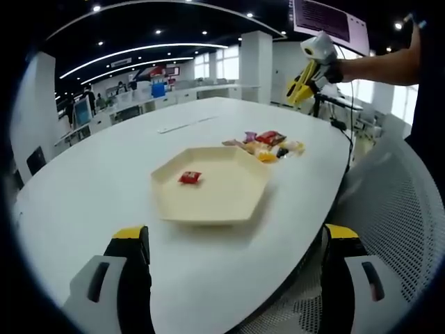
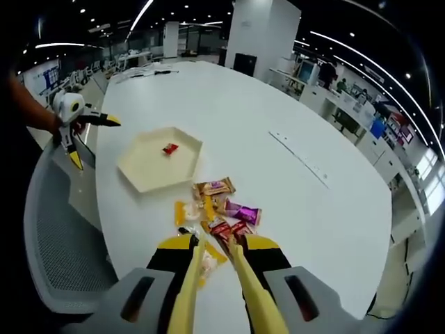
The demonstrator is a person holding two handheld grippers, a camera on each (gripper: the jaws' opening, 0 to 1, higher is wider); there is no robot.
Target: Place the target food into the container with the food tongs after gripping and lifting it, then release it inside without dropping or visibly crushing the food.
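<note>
A cream hexagonal tray [image 1: 208,216] [image 2: 132,177] sits on the white table, holding one small red packet [image 1: 189,177] [image 2: 170,147]. Beside it lies a pile of several wrapped snacks [image 1: 268,142] [image 2: 221,207]. My right gripper [image 2: 217,245] is shut on yellow food tongs [image 2: 186,285], whose tips stand slightly apart over the near edge of the pile, around a pale yellow packet [image 2: 208,256]. In the left gripper view the right gripper [image 1: 309,69] hangs above the pile, held by a hand. My left gripper [image 1: 236,236] is wide open with nothing in it, near the table edge in front of the tray, and also appears from the side [image 2: 87,136].
A grey mesh chair [image 1: 389,209] [image 2: 62,236] stands at the table edge between the two hands. A thin strip [image 2: 299,156] lies on the table past the snacks. Desks, monitors and pillars fill the office behind.
</note>
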